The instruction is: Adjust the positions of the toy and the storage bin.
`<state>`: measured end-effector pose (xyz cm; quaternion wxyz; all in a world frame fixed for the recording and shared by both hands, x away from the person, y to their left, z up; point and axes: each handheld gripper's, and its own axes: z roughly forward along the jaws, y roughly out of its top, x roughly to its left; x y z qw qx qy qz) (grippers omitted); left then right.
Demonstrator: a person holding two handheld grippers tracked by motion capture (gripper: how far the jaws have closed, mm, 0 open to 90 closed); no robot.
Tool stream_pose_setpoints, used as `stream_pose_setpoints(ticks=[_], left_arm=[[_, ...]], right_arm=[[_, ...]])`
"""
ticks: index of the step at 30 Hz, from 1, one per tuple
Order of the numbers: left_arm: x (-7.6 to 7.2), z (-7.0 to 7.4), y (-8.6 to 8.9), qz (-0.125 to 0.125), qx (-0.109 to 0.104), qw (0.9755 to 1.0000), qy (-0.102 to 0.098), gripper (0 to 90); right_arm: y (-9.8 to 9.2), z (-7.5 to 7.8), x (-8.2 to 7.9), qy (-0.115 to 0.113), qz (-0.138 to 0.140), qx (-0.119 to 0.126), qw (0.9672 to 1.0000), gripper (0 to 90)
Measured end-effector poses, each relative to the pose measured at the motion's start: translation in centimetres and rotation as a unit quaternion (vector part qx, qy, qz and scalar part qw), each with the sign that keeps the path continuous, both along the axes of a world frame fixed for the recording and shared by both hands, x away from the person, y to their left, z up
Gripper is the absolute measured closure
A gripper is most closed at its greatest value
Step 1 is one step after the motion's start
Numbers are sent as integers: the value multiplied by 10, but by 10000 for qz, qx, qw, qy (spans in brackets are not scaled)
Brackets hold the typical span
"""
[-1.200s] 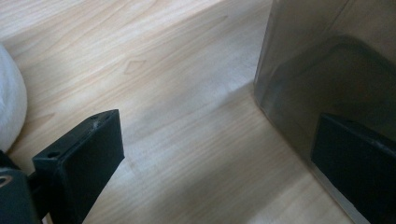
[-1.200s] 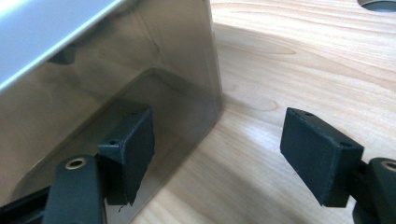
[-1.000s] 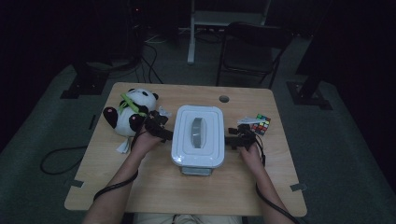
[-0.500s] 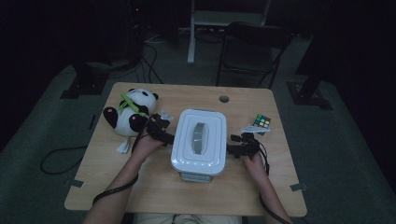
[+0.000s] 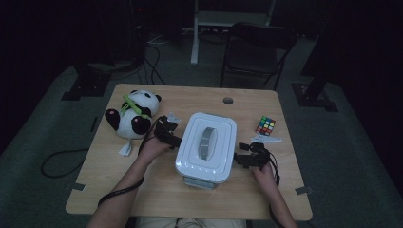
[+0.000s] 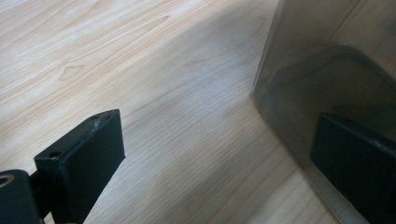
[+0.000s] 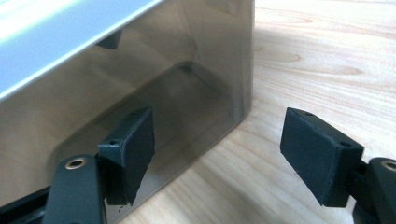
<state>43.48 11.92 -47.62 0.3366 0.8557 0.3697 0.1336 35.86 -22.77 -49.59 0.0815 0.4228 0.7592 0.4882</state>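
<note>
A clear plastic box (image 5: 205, 167) with a white lid and a grey handle stands in the middle of the wooden table (image 5: 157, 190). My left gripper (image 5: 174, 139) is at the box's left side and my right gripper (image 5: 240, 159) at its right side. In the left gripper view, the left gripper (image 6: 219, 135) is open; one jaw lies against the box wall (image 6: 327, 56), the other over bare wood. In the right gripper view, the right gripper (image 7: 217, 126) is open too, with one jaw by the box wall (image 7: 140, 70) near its corner. Nothing sits between either pair of jaws.
A panda plush (image 5: 133, 116) lies at the table's left. A colour cube (image 5: 266, 126) and a small white piece (image 5: 267, 139) lie at the right, just behind my right gripper. A cable hole (image 5: 228, 100) is at the back edge, with a dark chair (image 5: 256, 52) beyond it.
The box has slid toward the near edge and turned slightly. Both grippers have come nearer along with it, the right one more than the left.
</note>
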Motion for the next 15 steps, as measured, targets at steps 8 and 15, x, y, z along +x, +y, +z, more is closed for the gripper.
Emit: stream_pose_setpoints(ticks=[8, 15], left_arm=[[4, -2, -2, -125, -45, 9999, -8, 36], [12, -3, -3, -213, -107, 9997, 53, 35]], right_arm=[[-1, 0, -9, -48, 31, -26, 10000, 255], [0, -1, -17, 45, 245, -75, 9997, 253]])
